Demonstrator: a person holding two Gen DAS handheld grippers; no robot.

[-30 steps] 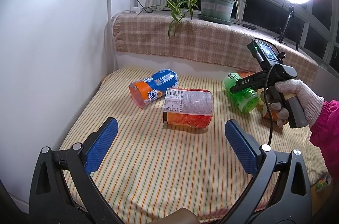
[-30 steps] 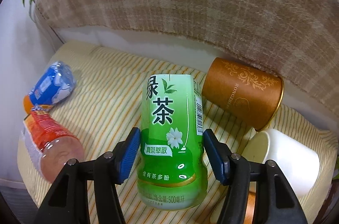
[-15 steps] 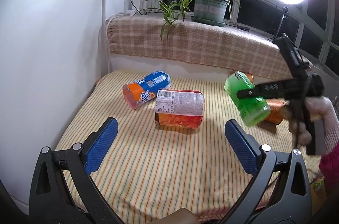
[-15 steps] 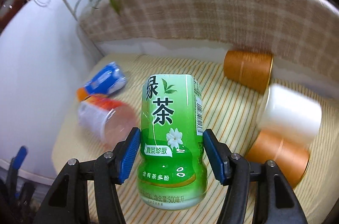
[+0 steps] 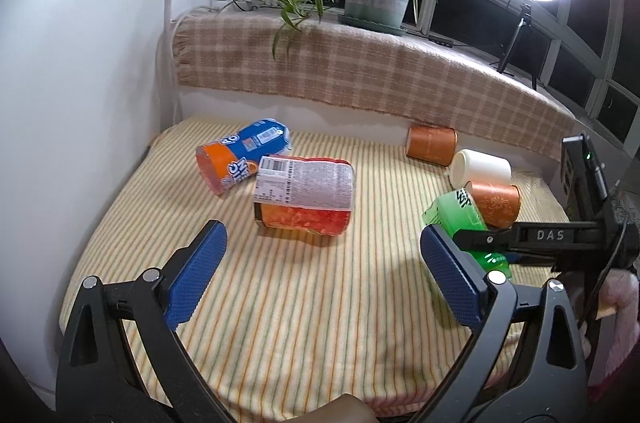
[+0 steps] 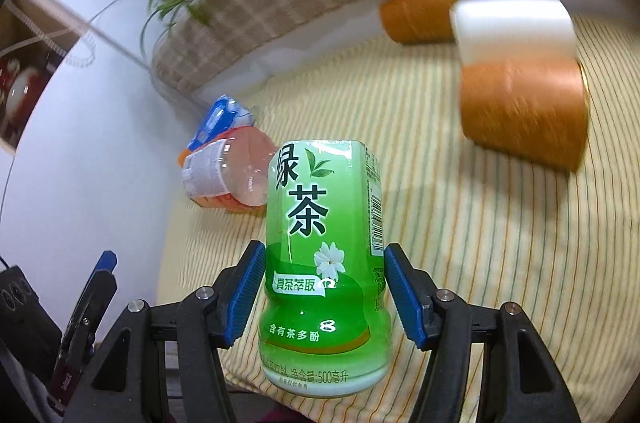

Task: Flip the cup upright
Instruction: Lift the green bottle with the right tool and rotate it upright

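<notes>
My right gripper [image 6: 325, 289] is shut on a green tea-label cup [image 6: 326, 263], its blue pads pressing both sides. In the left wrist view the same green cup [image 5: 460, 219] is held tilted above the striped mat near the right edge. My left gripper [image 5: 320, 279] is open and empty, low over the front of the mat. A red-labelled cup [image 5: 306, 201] and a blue-orange cup [image 5: 240, 153] lie on their sides ahead of it.
Two brown paper cups [image 5: 431, 145] [image 5: 496, 203] and a white cup [image 5: 482, 167] lie on their sides at the back right. A checked blanket ledge [image 5: 360, 75] with a potted plant [image 5: 378, 1] backs the striped mat [image 5: 304, 303]. A white wall stands at the left.
My right gripper has carried the green cup down and forward toward the mat's right front, rolling it. The left gripper stayed open and shifted slightly closer.
</notes>
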